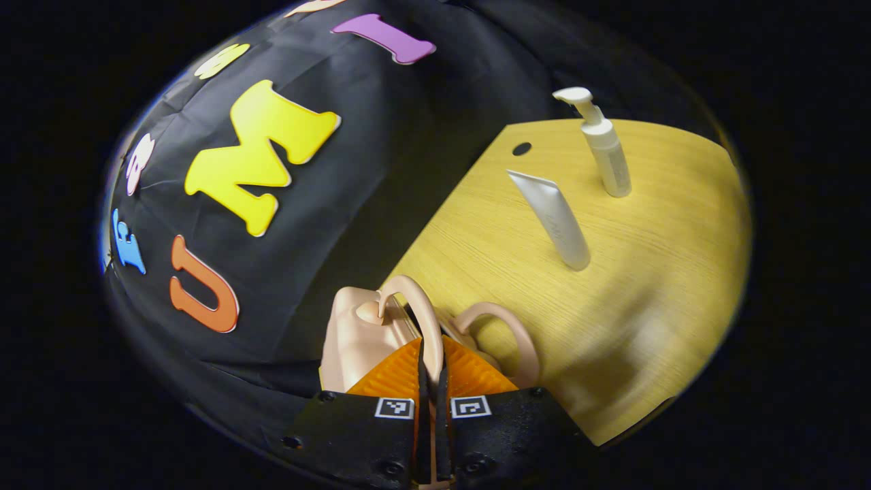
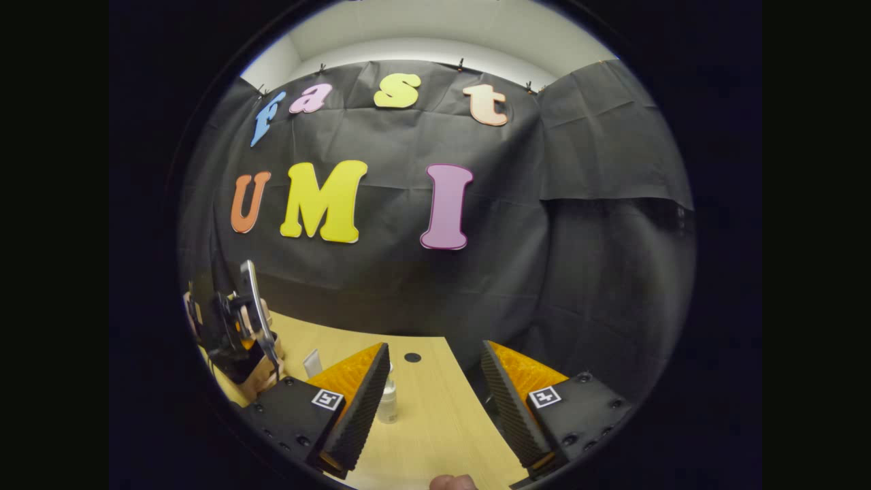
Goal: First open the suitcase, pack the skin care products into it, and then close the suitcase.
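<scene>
Suitcase: a small, pale pink case is seen in the left gripper view at the near edge of the surface, just ahead of the left tongs. Its shell looks hard and smooth, so it is judged stiff, light and somewhat slippery.
Handles: two thin arched loops stand up from the case; the nearer handle passes between the fingers, the second sits just beside it. They are judged the best place to take hold, being narrow enough for the pads.
Left tongs: the left tongs are drawn together and clamped on the nearer handle, with almost no gap left between the ribbed pads.
Right tongs: the right tongs are held wide apart above the surface, nothing being gripped or touched.
Pump bottle: a white pump bottle stands upright towards the far side of the surface, well apart from the case. It is judged light and rigid, liable to topple; the body below the pump is the place to be gripped.
Tube: a white tube stands on its cap near the bottle. It is judged soft and squeezable, so a gentle grip at mid-body is called for.
Stage: the case is judged still closed, and neither product is packed yet.
Other gripper: the left gripper and a hand are seen at the left in the right gripper view.
</scene>
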Demonstrator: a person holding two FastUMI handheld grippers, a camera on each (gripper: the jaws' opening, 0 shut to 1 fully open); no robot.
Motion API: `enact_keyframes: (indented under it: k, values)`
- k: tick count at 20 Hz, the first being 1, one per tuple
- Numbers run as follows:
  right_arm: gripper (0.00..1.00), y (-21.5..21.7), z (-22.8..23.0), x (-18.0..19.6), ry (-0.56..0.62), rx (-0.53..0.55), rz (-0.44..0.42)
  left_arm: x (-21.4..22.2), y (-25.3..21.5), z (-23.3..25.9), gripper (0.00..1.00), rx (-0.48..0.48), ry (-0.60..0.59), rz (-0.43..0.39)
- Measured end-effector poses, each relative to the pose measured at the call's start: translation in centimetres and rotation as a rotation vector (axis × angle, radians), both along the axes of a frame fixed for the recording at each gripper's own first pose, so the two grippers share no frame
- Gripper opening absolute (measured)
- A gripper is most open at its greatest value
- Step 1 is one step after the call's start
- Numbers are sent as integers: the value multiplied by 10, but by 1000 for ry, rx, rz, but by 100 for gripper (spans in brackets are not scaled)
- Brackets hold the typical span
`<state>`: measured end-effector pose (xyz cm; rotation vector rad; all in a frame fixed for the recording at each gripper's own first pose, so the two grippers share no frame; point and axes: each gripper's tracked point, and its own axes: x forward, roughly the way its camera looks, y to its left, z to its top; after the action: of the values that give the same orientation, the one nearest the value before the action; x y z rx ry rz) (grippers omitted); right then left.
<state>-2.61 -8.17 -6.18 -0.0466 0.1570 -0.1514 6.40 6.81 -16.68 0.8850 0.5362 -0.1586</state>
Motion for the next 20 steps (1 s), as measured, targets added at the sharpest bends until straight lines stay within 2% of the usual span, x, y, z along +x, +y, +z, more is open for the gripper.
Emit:
enact_keyframes:
  k: [3, 6, 10, 12, 15, 18, 20]
  values:
    - [80, 22, 12, 6, -21, -6, 36, -5, 44, 56, 5, -39, -121, 57]
    - [80, 47, 25, 14, -38, -8, 77, -9, 111, 103, 4, -75, -262, 141]
    - [80, 80, 47, 28, -58, -20, 114, -9, 237, 132, 4, -176, -405, 281]
    - [80, 89, 51, 34, -54, -18, 108, -10, 293, 124, 4, -237, -419, 329]
    - [80, 100, 53, 40, -33, -27, 94, -16, 353, 98, 4, -421, -455, 337]
    - [80, 112, 54, 43, -15, -67, 83, -20, 417, 39, 4, -544, -421, 425]
    - [80, 123, 52, 44, 0, -92, 89, -22, 442, -1, 4, -606, -368, 483]
